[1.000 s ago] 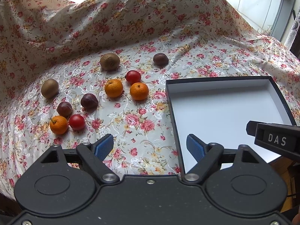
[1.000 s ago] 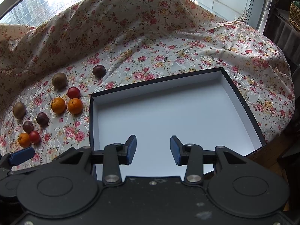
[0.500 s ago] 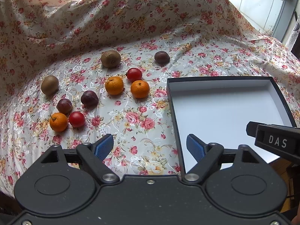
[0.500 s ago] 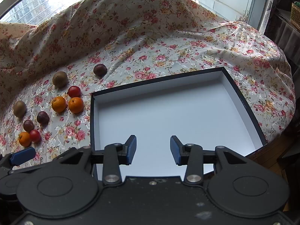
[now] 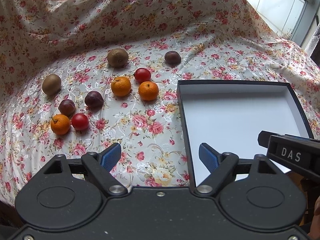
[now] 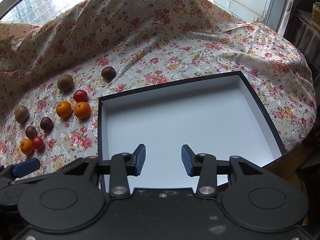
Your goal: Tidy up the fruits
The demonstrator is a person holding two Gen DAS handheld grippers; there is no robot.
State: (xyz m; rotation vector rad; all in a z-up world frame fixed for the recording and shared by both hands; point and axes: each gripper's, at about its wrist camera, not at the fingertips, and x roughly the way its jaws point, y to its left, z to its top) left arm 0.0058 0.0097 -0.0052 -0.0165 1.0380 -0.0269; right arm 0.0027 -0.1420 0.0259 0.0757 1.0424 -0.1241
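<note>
- Black left gripper [image 5: 160, 156] with blue pads points steeply down over the flowered tablecloth [image 5: 140, 132]; its jaws stand wide apart, nothing between them, one pad over the cloth and the other over the near left corner of the box.
- Black right gripper [image 6: 163, 160] tilts down over the shallow black box with a white inside [image 6: 260, 108]; its jaws are parted and hold nothing.
- Fruit lies loose on the cloth left of the box: three oranges [image 5: 148, 91], two red tomatoes [image 5: 142, 75], two brown kiwis [image 5: 117, 57] and three dark purple round fruits [image 5: 172, 57].
- Box's near edge is hidden behind the gripper bodies.
- Only a sliver of a hand [image 5: 317, 210] shows, cut off at the right edge of the left view.
</note>
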